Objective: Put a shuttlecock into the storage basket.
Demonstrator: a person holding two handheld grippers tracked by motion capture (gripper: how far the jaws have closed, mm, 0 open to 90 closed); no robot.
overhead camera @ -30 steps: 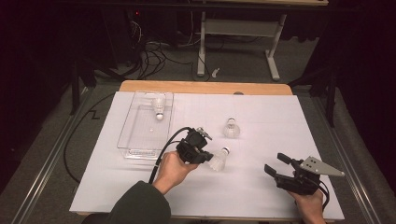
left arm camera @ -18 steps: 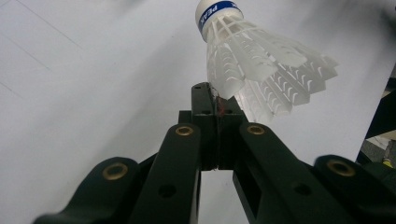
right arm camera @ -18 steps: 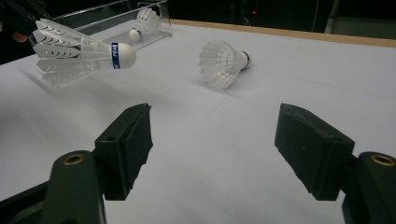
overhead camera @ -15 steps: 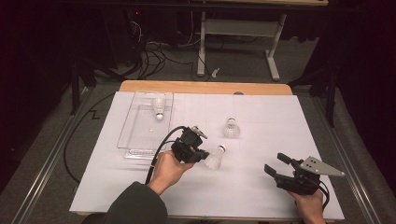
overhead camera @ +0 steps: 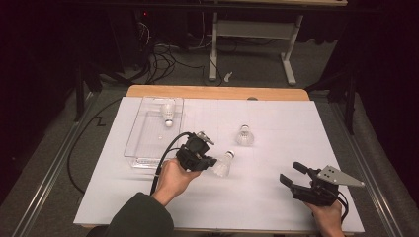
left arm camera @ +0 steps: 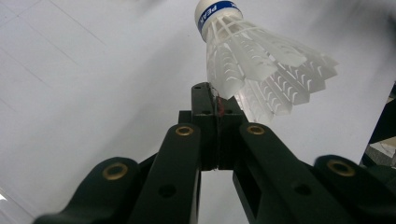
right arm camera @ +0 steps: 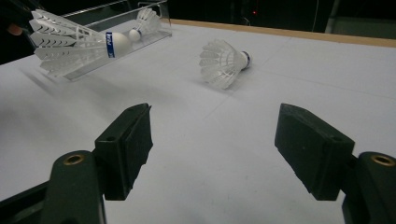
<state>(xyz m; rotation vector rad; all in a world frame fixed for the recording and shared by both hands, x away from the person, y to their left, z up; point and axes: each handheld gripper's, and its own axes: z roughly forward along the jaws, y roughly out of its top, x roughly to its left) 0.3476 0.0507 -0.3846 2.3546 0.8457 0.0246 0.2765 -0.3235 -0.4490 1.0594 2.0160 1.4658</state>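
My left gripper [overhead camera: 210, 162] pinches a shuttlecock [overhead camera: 223, 165] by its skirt, mid-carry; next I swing it over the clear tray [overhead camera: 141, 136] near the worktop's far-left corner.

The held shuttlecock [left arm camera: 261, 70] has a translucent white plastic skirt. The tray [overhead camera: 143, 143] is clear glossy plastic. Matt white paper [overhead camera: 276, 123] covers the wooden worktop [overhead camera: 217, 92]. The jaws are matt black.

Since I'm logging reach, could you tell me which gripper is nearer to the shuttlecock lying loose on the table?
Left. The left gripper hangs just beside the loose shuttlecock, shut on another shuttlecock; the right gripper sits open, farther off near the table's front edge.
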